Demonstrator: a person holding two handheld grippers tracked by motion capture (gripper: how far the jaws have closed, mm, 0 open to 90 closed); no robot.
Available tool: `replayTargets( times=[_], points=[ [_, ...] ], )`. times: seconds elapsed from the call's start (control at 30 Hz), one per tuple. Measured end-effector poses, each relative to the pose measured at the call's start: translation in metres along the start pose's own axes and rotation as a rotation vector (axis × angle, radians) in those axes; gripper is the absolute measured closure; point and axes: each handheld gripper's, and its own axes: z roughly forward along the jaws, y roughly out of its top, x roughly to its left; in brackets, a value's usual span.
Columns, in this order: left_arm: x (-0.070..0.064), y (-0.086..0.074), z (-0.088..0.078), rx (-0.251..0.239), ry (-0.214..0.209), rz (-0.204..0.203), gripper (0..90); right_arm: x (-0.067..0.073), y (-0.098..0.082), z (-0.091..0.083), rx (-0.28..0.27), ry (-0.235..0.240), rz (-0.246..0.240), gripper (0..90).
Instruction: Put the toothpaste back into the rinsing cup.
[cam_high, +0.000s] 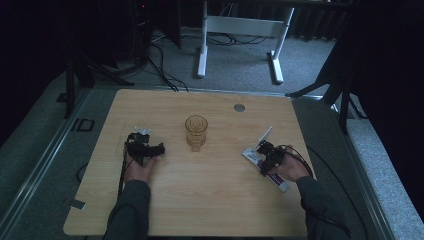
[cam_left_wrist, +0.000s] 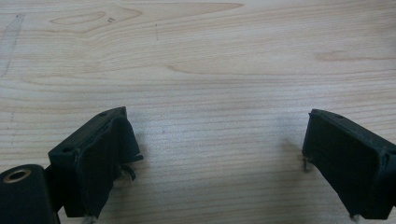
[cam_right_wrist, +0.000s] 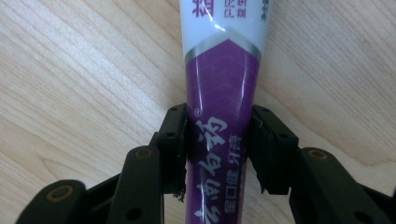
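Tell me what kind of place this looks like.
Probably a lab or recording workspace, not a home: a bare wooden table on grey carpet, dark curtains around it, loose cables on the floor, and a white desk frame behind.

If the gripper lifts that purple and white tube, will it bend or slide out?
The tube looks soft-walled, so it may dent where the right gripper pinches it. Its skin is glossy, so it might slip. It is long and lies flat on the table, so the free end would probably droop a little.

Wooden table (cam_high: 200, 200) bearing amber glass (cam_high: 196, 132) and purple-white tube (cam_right_wrist: 223, 93).
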Motion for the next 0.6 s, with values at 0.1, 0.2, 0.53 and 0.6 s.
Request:
replayTargets(
  times=[0.1,0.2,0.53,0.6],
  points=[
    [0.0000,0.0000,0.0000,0.000,0.000,0.000,7.6,0.0014,0.0018,0.0001,0.012,-0.010,0.002,59.8],
    [0.0000,0.0000,0.0000,0.000,0.000,0.001,7.6,0.0024,0.0030,0.0002,0.021,-0.020,0.004,61.4],
    [0.0001,0.0000,0.0000,0.000,-0.001,0.001,7.6,0.0032,0.0000,-0.0031,-0.004,-0.028,0.006,69.4],
    [0.0001,0.0001,0.0000,0.000,-0.001,0.001,7.6,0.0029,-0.0009,-0.0035,-0.002,-0.027,0.007,69.7]
  ],
)
